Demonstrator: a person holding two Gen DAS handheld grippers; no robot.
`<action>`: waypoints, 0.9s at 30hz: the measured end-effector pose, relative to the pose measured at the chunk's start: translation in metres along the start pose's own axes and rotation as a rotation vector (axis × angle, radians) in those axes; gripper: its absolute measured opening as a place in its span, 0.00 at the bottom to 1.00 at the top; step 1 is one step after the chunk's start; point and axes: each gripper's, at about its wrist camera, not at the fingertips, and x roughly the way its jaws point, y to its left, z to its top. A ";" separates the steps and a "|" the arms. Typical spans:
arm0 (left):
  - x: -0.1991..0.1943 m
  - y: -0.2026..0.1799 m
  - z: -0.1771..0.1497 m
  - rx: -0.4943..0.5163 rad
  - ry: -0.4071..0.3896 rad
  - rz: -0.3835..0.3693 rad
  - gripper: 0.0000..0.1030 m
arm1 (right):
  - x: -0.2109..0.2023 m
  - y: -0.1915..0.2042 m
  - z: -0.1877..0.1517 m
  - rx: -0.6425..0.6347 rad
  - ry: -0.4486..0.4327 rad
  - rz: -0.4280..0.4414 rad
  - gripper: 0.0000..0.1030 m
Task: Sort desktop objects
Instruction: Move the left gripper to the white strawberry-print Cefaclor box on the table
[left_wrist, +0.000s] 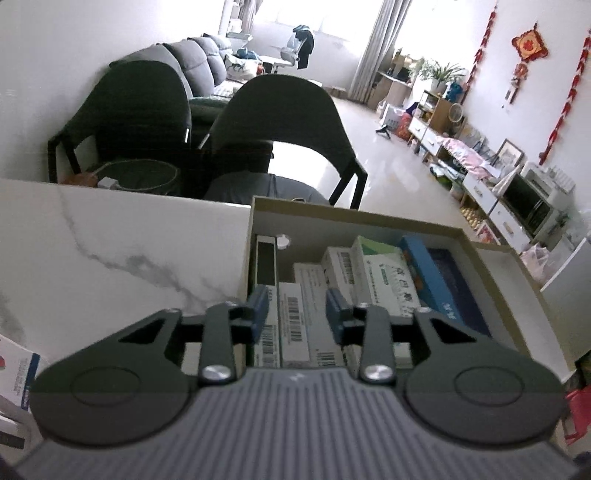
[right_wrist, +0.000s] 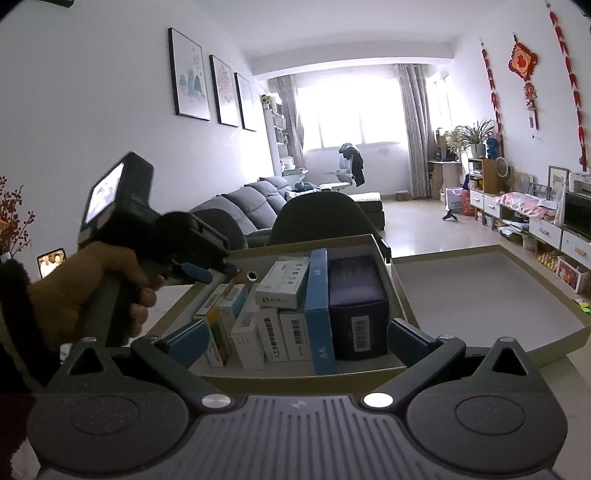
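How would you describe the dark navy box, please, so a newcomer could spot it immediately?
Find the open cardboard box on the marble table. At its right end, beside a slim light-blue box, stands the dark navy box, the bulkiest and darkest there, with a white barcode label.

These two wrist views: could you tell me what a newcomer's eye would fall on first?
First, the open cardboard box on the white marble table, packed with small cartons standing on edge, a tall blue carton beside a dark navy box. Next, the left hand-held gripper hovering open over the cartons, and the right hand-held gripper open at the box's near edge.
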 end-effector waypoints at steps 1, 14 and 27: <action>-0.003 0.001 0.000 0.000 -0.001 -0.005 0.38 | 0.000 0.001 0.000 -0.002 0.001 0.002 1.00; -0.043 0.025 -0.015 -0.006 -0.034 -0.016 0.55 | -0.002 0.019 -0.001 -0.034 0.001 0.027 1.00; -0.063 0.080 -0.050 -0.059 -0.053 0.056 0.83 | -0.002 0.039 -0.003 -0.056 0.009 0.058 1.00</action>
